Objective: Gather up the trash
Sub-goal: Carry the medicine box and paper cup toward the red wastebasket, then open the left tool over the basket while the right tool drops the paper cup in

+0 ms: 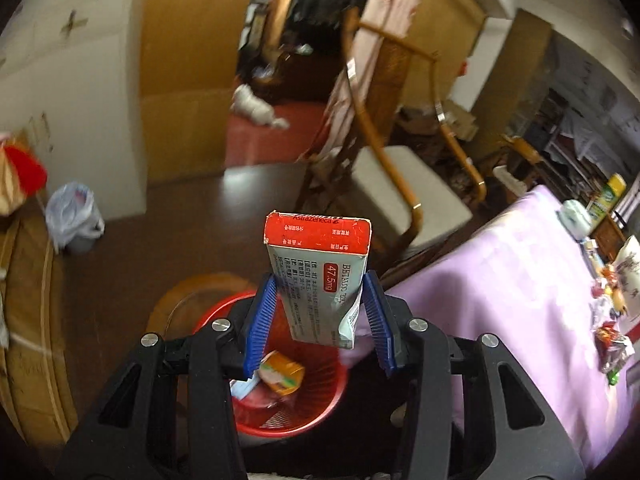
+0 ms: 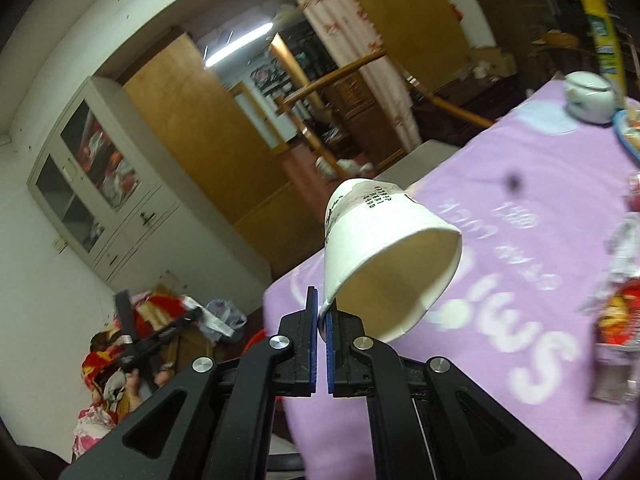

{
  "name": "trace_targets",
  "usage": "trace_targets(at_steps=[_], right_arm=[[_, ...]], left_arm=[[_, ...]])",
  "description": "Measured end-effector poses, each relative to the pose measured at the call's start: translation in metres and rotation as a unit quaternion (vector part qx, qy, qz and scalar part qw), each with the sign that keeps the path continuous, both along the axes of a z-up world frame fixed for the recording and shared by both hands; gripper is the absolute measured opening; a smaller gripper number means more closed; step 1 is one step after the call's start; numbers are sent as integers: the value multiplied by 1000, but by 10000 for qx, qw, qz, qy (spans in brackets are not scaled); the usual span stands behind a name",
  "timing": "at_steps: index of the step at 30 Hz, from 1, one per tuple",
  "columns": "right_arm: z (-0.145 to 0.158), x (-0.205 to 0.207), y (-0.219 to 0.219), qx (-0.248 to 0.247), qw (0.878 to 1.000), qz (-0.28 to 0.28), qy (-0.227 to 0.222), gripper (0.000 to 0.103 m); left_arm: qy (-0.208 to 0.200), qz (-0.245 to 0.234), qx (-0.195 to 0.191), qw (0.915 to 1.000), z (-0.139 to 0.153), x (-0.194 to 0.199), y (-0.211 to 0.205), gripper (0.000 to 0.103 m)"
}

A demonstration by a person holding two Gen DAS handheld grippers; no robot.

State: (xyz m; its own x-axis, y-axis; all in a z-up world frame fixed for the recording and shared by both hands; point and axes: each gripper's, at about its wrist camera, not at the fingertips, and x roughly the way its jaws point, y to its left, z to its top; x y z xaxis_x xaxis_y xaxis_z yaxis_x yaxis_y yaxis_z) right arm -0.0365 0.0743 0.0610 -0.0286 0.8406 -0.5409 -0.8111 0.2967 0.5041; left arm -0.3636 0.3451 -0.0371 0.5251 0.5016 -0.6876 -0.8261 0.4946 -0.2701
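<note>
My left gripper (image 1: 320,292) is shut on a red and grey medicine box (image 1: 318,264), its blue pads pressing both sides. The box hangs above a red waste basket (image 1: 328,412) on the floor, which holds an orange carton (image 1: 282,372) and other scraps. My right gripper (image 2: 320,304) is shut on the rim of a white paper cup (image 2: 384,248), pinching its wall. The cup is tipped, with its mouth facing lower right, over the edge of a table with a purple cloth (image 2: 500,280). In the right wrist view the left gripper (image 2: 156,336) shows at lower left, held by a hand.
A wooden armchair (image 1: 400,184) with a pale cushion stands beyond the basket. A bin with a plastic bag (image 1: 74,218) stands by the white wall. The purple table (image 1: 500,292) carries snack wrappers (image 2: 616,320), a white teapot (image 2: 590,96) and a yellow can (image 2: 600,28).
</note>
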Motion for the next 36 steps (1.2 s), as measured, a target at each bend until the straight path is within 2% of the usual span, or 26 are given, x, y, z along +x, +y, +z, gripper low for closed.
trace_targets(at_steps=[2,4,5,10,13,17,20,21,22,23,24,26,29,33,36], right_arm=[[-4,-14,31,-95,9997,201,46,4],[-7,-26,55,-174,9992,360,69,4],[-9,-35,71,-229,9986,476,83,4],[-28,-78,139,-544,9930,1029,213,4],[-51,-112,181,-897,9852,1432,272,4],[-81,-151,226,-1420,9727,1821,216,5],[-106,-180,258,-1864,9603,2074,95,9],[-113,-187,265,-1970,9565,2150,79,18],[-121,-195,274,-2109,9517,2230,64,38],[-125,-198,280,-2187,9495,2247,41,48],[-129,-201,284,-2229,9486,2246,0,52],[-133,-209,289,-2294,9460,2285,-153,52],[-132,-211,283,-2303,9464,2243,-305,52],[-122,-200,268,-2204,9533,2009,-470,53],[-110,-187,253,-2050,9611,1780,-504,57]], left_arm=[[158,-4,-51,9999,-13,-2,8,51],[360,10,35,9993,-21,-2,12,68],[482,74,124,9987,-24,-3,15,71],[796,459,334,9952,-30,-16,28,81],[990,892,609,9892,-30,-28,33,90],[1059,1333,730,9827,-32,-47,46,93],[990,1335,648,9840,-36,-52,49,93],[1019,1303,656,9840,-37,-52,49,93],[1057,1284,685,9837,-38,-50,48,93],[1136,1270,746,9826,-39,-49,47,93],[1206,1263,793,9814,-40,-47,46,93],[1302,1245,855,9799,-41,-44,44,93],[1252,1130,782,9826,-44,-40,44,93],[1209,1073,785,9837,-41,-38,40,93],[1098,987,820,9856,-33,-35,34,93]])
